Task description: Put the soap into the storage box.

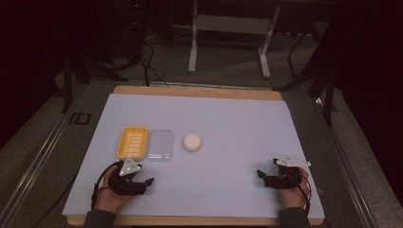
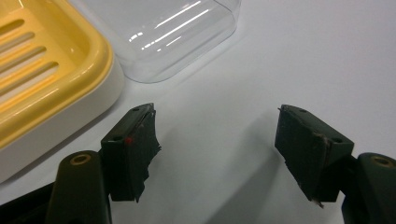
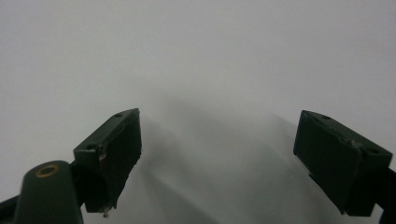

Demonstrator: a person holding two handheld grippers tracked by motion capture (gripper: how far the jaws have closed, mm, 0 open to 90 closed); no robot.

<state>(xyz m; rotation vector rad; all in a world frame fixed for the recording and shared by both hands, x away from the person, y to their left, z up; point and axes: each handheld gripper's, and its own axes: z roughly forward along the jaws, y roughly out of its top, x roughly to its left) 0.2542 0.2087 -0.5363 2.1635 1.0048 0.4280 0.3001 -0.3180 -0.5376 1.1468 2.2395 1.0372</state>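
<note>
Resting on the desk (image 1: 237, 118), jaws wide and empty: left gripper (image 1: 142, 183) just beside yellow soap dish (image 1: 132, 142) and clear lid (image 1: 160, 144), right gripper (image 1: 266, 176) well apart. Likely next: reaching for round soap (image 1: 192, 142).

The yellow soap dish (image 1: 132, 142) lay flat and empty, its slotted floor facing up over a white base, at about 10 o'clock from the tabletop's middle. The clear lid (image 1: 160, 144) lay just beside it at its 3 o'clock. The round white soap (image 1: 192, 142) sat at the lid's 3 o'clock, slightly apart.
</note>
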